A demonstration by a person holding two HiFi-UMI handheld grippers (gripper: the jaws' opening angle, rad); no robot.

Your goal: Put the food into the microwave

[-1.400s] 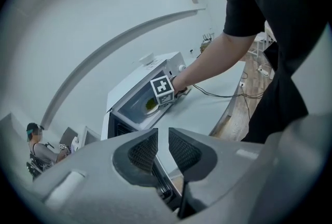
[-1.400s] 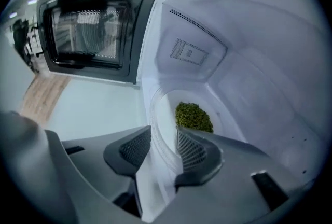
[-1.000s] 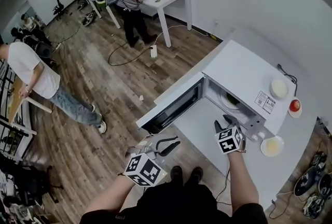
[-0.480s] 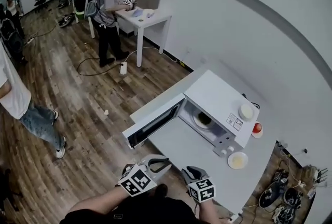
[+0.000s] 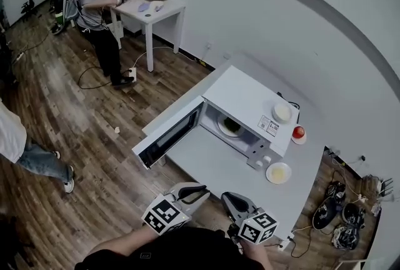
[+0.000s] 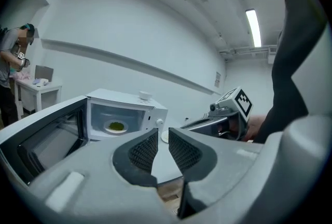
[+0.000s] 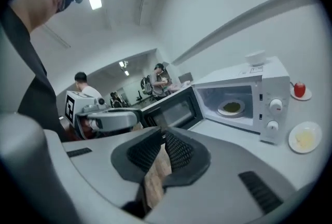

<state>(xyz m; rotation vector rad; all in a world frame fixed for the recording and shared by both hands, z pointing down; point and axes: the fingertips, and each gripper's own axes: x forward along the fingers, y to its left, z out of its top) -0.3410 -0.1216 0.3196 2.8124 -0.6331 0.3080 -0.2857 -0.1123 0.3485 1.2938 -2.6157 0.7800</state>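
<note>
Green food (image 5: 230,125) on a white plate (image 7: 231,108) sits inside the open microwave (image 5: 250,100). The right hand-held gripper (image 7: 164,137), jaws just clenching on nothing, has withdrawn from the microwave's mouth. The left hand-held gripper (image 6: 163,136) is slightly released and empty.

One microwave (image 5: 250,100) stood there, with one plate of green food (image 5: 229,127) inside! One white bowl (image 5: 282,113) sat on top. Two dishes lay to its right: a yellow-filled plate (image 5: 278,172) nearer, a red-topped saucer (image 5: 299,134) farther. Two grippers showed nearest: left gripper (image 5: 199,190), right gripper (image 5: 230,200). Two bystanders were out on the floor: far person (image 5: 100,6), left-edge person (image 5: 19,144).
</note>
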